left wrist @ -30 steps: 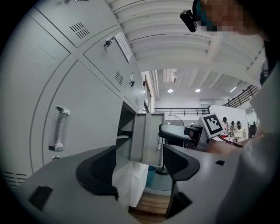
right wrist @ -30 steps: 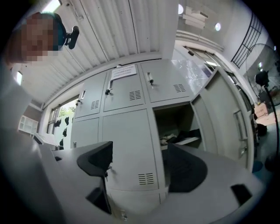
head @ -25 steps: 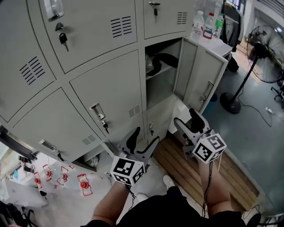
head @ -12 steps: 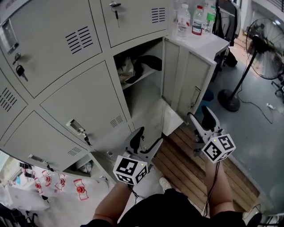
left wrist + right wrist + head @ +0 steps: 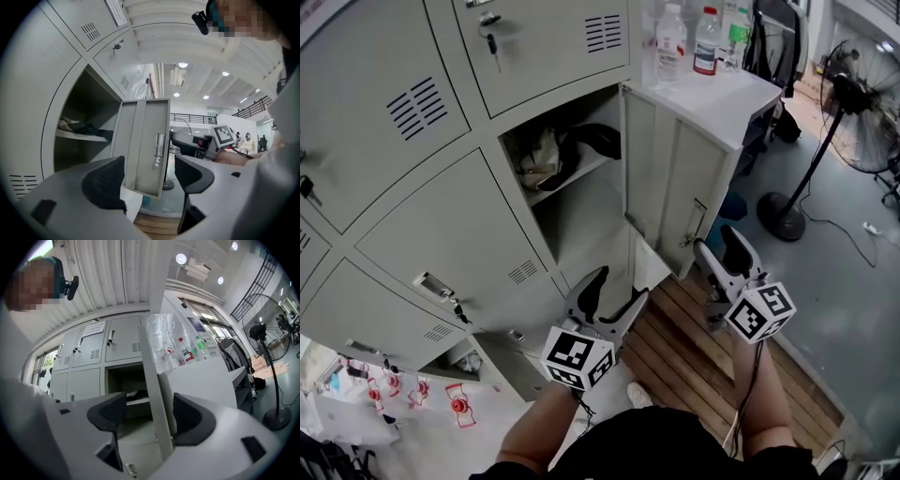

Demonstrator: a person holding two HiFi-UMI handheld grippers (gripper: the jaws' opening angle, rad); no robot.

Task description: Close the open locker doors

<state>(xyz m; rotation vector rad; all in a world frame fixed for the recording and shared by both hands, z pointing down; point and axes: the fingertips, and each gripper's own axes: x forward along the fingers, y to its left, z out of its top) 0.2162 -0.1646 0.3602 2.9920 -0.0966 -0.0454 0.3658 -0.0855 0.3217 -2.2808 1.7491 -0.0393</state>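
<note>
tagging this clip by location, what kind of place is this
Likely a locker area in a workshop or industrial hall: a bank of grey metal lockers, a pedestal fan, plastic bottles standing nearby.

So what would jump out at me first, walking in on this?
One locker door hanging wide open in the grey locker bank, dark things heaped on the shelf inside. In front, two hand-held claws with checkered marker cubes: the left claw open and empty, the right claw empty too, its jaws having just been closing a little.
</note>
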